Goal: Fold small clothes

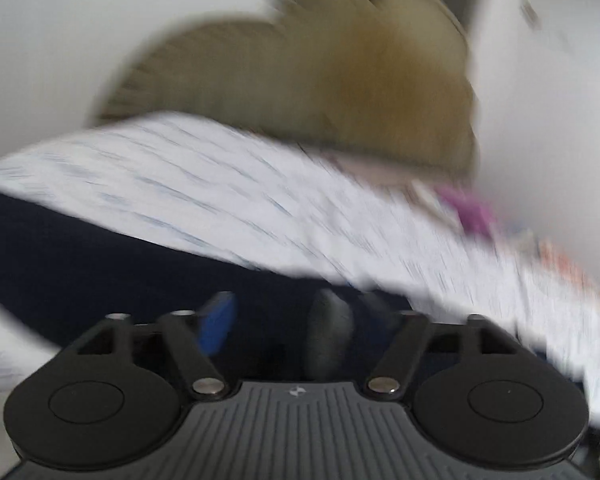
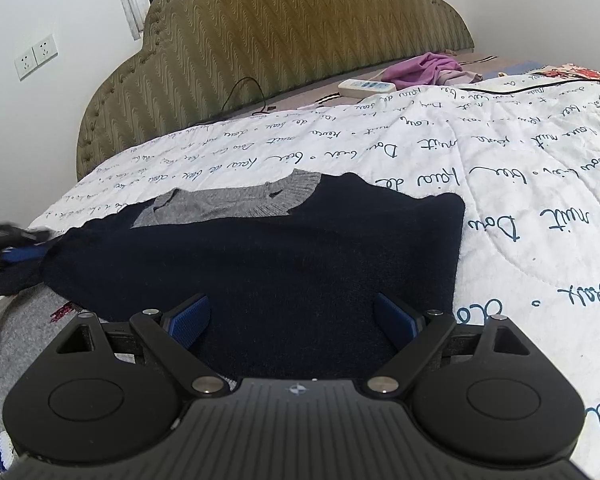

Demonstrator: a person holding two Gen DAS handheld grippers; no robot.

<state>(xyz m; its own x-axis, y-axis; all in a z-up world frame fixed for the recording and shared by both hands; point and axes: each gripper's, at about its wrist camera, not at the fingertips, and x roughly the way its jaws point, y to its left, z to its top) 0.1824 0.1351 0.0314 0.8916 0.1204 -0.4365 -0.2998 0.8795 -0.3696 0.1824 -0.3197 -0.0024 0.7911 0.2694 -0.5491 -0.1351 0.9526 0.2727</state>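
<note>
Left wrist view: nearest the camera is the left tool (image 1: 278, 322), its black ribbed body filling the bottom edge, with a small pale emblem, too blurred to read, on the top face. One blue-padded finger (image 1: 216, 324) shows at left; the other side is a dark smear against dark cloth, so I cannot tell whether the jaws stand apart or pinch anything. The whole frame is motion-blurred. Just beyond the fingers lies the dark navy knitted sweater (image 1: 100, 256), spread over the white quilted bedspread with blue handwriting print (image 1: 220, 184); the script is unreadable here. Behind rises the olive scalloped upholstered headboard (image 1: 320, 80), and a smudge of purple crumpled cloth (image 1: 472, 208) sits at right.

Right wrist view: the right tool (image 2: 292, 320) is closest, its blue-padded fingers (image 2: 190, 320) set wide apart with nothing between them, poised over the near hem of the navy sweater (image 2: 280, 256). The sweater lies flat on the bedspread (image 2: 520, 208), its grey ribbed collar (image 2: 236, 200) toward the headboard (image 2: 260, 48). The left tool (image 2: 16, 246) is at the sweater's left edge, apparently on a sleeve. The quilt's looping script repeats words I cannot reliably read. Near the headboard rest a white power strip (image 2: 366, 87) and the purple cloth (image 2: 424, 67); two white wall sockets (image 2: 36, 56) sit on the left wall.
</note>
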